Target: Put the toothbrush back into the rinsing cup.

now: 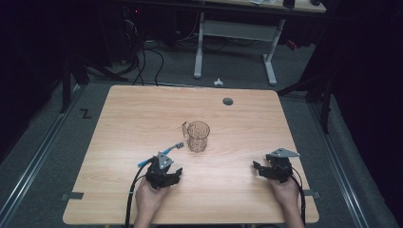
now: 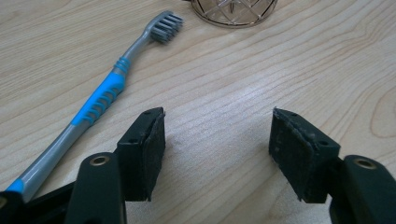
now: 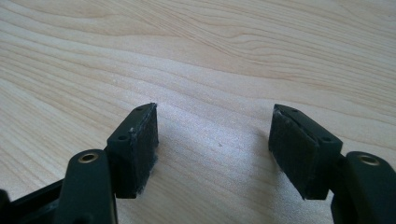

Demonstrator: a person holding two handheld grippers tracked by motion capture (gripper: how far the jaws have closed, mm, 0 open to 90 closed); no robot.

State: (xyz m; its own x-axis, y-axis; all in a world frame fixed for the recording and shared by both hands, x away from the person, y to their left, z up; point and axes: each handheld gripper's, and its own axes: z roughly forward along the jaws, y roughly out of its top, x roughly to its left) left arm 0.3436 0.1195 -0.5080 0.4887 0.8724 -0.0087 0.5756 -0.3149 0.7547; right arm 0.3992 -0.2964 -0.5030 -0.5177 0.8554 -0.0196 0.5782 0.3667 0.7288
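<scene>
Toothbrush point(image 2: 100, 95), a grey plastic one with a bright blue grip band and grey bristles, lay flat on the pale wooden tabletop point(image 1: 142, 118), slightly toward the near edge and left of centre. Its bristled head pointed at the clear, diamond-patterned glass cup point(image 1: 198, 136) with a handle, which stood upright near the middle of the tabletop, just apart from the bristles.

Just beside the handle end sat the left gripper point(image 2: 217, 149), its jaws spread wide with nothing but bare wood between the pads; the brush lay outside the left jaw, untouched. That placement looked like a line-up for taking the handle, probably so the brush could go into the cup.

Well apart, near the near right corner, the right gripper point(image 3: 212, 147) rested low over the wood in the person's hand, jaws equally wide and holding nothing, seemingly parked out of the way.

A small round dark hole point(image 1: 228, 101) marked the tabletop toward the far edge.
</scene>
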